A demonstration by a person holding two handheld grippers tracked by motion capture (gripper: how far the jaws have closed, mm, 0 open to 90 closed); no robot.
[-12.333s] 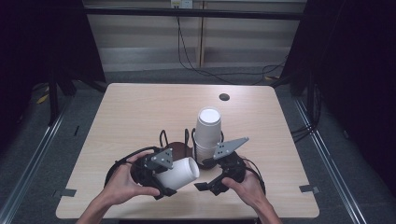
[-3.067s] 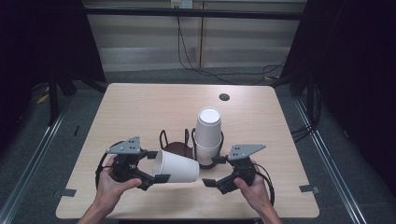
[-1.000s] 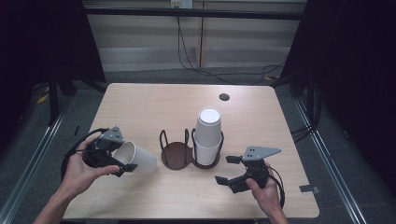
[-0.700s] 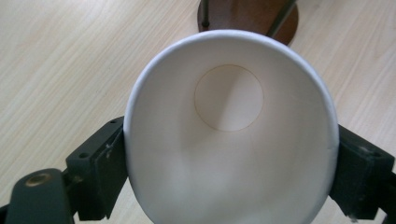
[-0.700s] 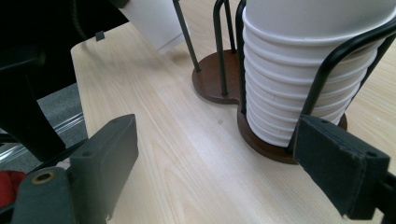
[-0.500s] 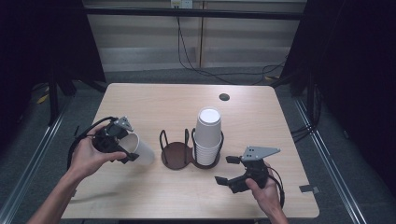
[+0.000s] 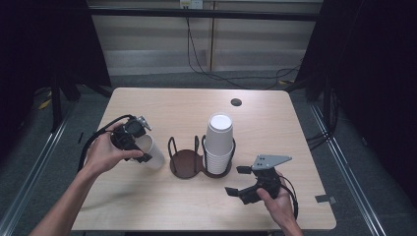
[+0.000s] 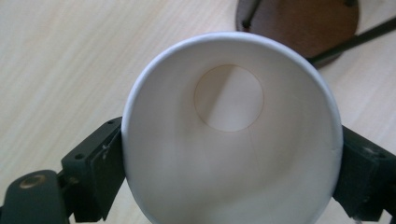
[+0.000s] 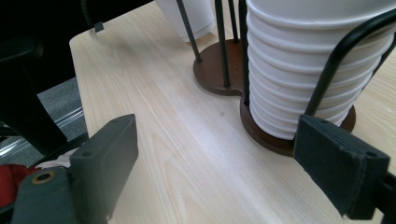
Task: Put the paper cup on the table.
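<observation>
My left gripper [image 7: 142, 149] holds a white paper cup [image 7: 153, 155] by its rim, just left of the brown wire cup rack [image 7: 184, 161]. The left gripper view looks into the cup [image 8: 224, 140]; the pads of that gripper [image 8: 231, 158] touch the rim on both sides. Its jaws have just been opening with the cup still between them. A stack of white cups [image 7: 219, 142] fills the rack's right ring. My right gripper [image 7: 235, 181] rests open near the front edge, aimed at the stack [image 9: 308, 70] with nothing between its jaws [image 9: 210, 154].
The rack's left ring [image 9: 219, 70] holds no cups. A small dark round hole [image 7: 236, 102] sits at the back of the wooden table [image 7: 162, 108]. Cables run across the floor behind the table. Dark curtains hang at both sides.
My left hand carried the cup away from the person and rightwards, toward the rack, and tipped it more upright. The right gripper kept still.
</observation>
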